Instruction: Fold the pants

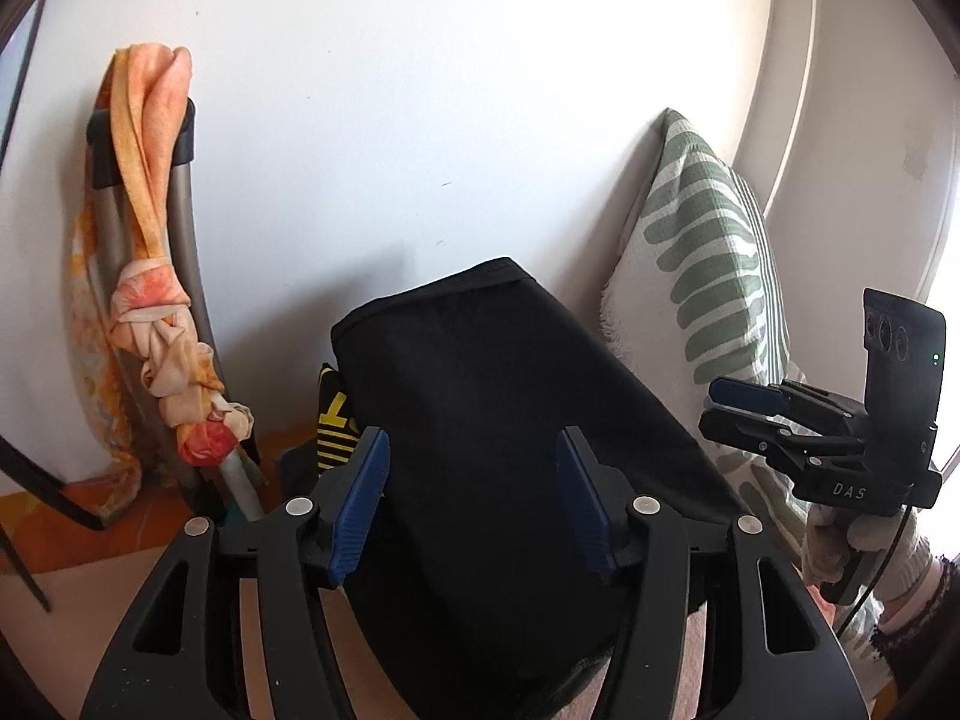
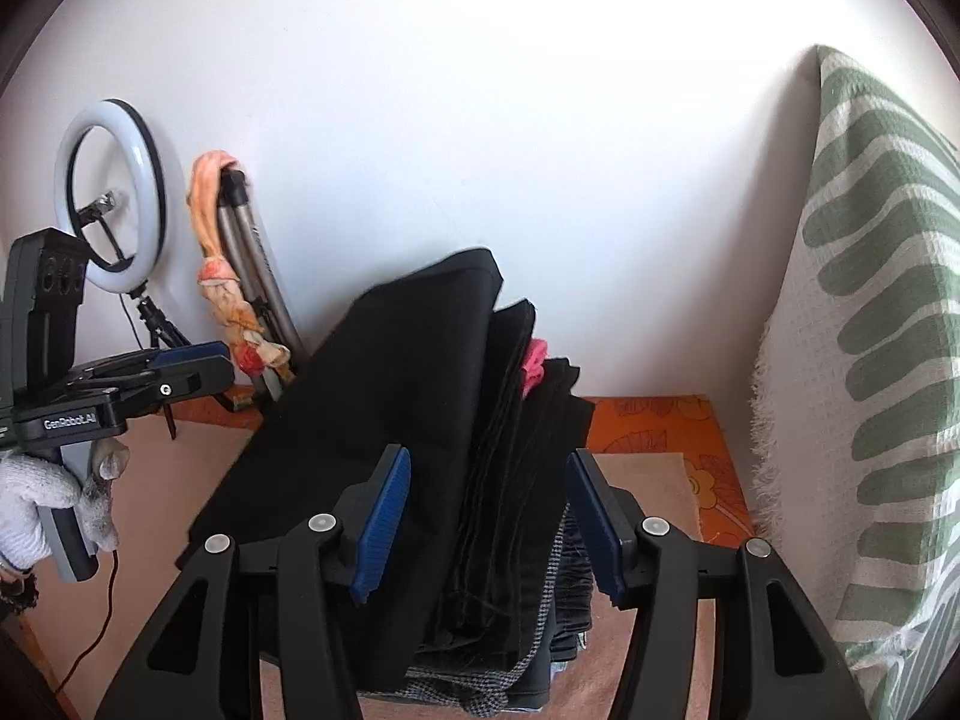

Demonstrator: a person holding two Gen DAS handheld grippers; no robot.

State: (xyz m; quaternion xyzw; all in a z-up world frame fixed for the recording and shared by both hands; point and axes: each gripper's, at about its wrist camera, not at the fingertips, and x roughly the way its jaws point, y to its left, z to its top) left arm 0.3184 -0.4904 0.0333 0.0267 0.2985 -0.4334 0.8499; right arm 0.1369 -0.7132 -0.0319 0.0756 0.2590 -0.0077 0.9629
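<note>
Folded black pants [image 1: 480,420] lie on top of a stack of folded clothes; the same pants [image 2: 384,396] top the stack [image 2: 528,540] in the right wrist view. My left gripper [image 1: 474,504] is open, its blue pads above the pants with nothing between them. My right gripper [image 2: 489,528] is open over the stack, empty. The right gripper also shows in the left wrist view [image 1: 744,414] at the right, beside the pants. The left gripper shows in the right wrist view [image 2: 198,366] at the left, held by a gloved hand [image 2: 54,498].
A green-and-white patterned pillow [image 2: 870,360] leans against the wall on the right. A folded tripod wrapped in orange cloth [image 1: 162,312] leans on the white wall at left. A ring light [image 2: 111,180] stands far left. An orange mat [image 2: 648,426] covers the surface.
</note>
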